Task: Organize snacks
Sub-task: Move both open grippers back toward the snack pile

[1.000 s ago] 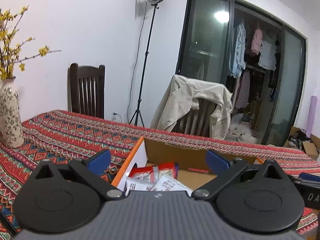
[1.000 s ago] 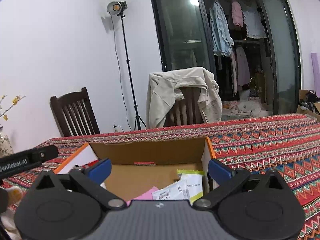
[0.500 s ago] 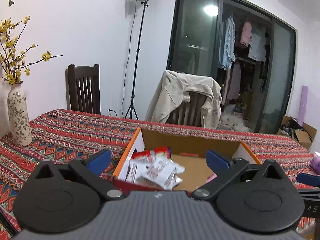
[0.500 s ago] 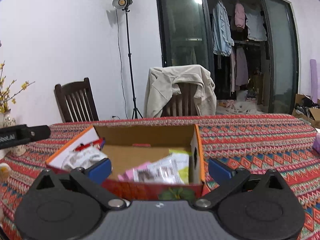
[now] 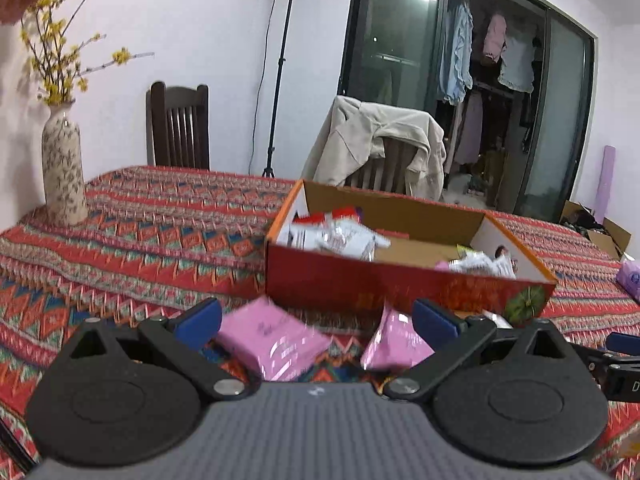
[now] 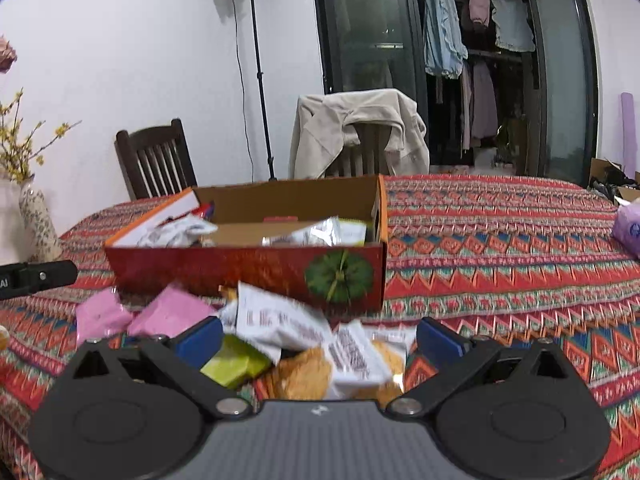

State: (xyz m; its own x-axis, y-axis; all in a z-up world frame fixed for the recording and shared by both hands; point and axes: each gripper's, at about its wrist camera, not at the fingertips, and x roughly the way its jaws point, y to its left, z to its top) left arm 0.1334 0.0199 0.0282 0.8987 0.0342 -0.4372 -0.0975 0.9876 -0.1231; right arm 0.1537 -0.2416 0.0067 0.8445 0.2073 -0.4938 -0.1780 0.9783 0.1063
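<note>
Both grippers, left [image 5: 317, 320] and right [image 6: 319, 335], hang wide apart and empty over loose snack packets [image 6: 280, 320] beside the red box [image 6: 248, 268].

Left gripper [image 5: 316, 322] and right gripper [image 6: 320, 334] both hold their fingers spread wide.

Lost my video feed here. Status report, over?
Both grippers open, left gripper and right gripper empty. Loose snack packets lie before the box, some already inside. Nothing blocking.
</note>
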